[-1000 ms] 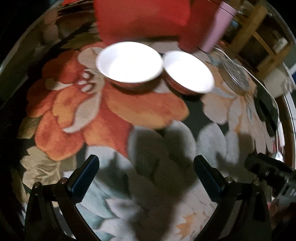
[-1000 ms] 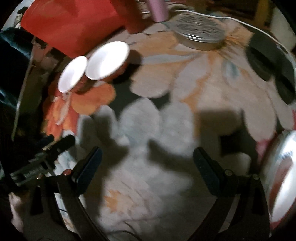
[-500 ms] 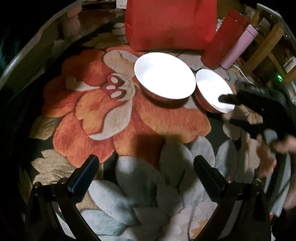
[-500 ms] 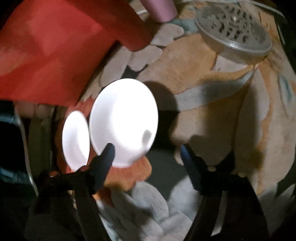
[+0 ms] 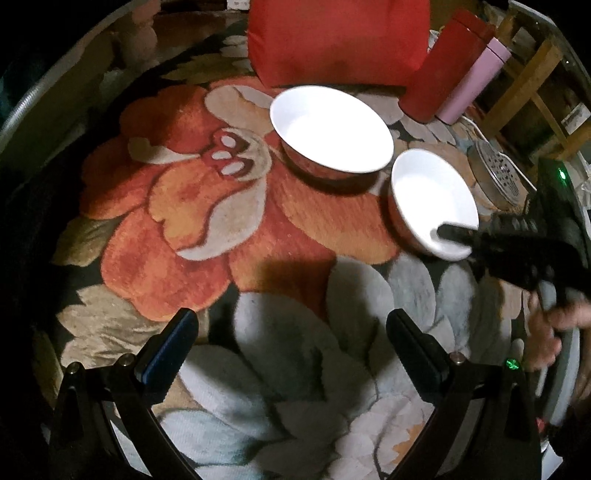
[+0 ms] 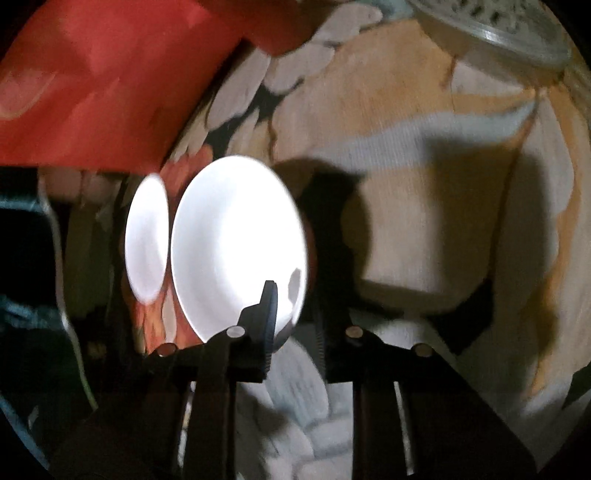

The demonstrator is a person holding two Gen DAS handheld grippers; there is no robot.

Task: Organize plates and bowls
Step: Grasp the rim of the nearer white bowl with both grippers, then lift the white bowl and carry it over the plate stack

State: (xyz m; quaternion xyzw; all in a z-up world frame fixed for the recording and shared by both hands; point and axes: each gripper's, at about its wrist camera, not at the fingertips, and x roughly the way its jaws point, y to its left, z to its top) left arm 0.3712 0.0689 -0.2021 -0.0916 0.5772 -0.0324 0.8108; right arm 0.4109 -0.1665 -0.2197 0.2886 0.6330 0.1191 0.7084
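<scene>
Two white bowls with red outsides stand side by side on a floral rug (image 5: 207, 206). The large bowl (image 5: 330, 129) (image 6: 146, 236) is the farther one from my right gripper. The small bowl (image 5: 430, 199) (image 6: 236, 243) sits at its right. My right gripper (image 6: 295, 314) (image 5: 448, 243) is closing on the small bowl's near rim, one finger inside the bowl and the other outside against its wall. A hand holds it at the right edge of the left wrist view. My left gripper (image 5: 291, 325) hangs open over the rug, short of both bowls, with nothing between its fingers.
A red cushion (image 5: 332, 40) lies behind the bowls. A red bottle (image 5: 443, 70) and a pink bottle (image 5: 476, 81) stand to its right. A round perforated metal lid (image 5: 495, 170) (image 6: 498, 26) lies right of the small bowl, with a wooden frame (image 5: 535, 85) beyond.
My right gripper dropped toward the small bowl and its jaws narrowed from wide open onto the rim. My left gripper stayed open and drifted slightly over the rug.
</scene>
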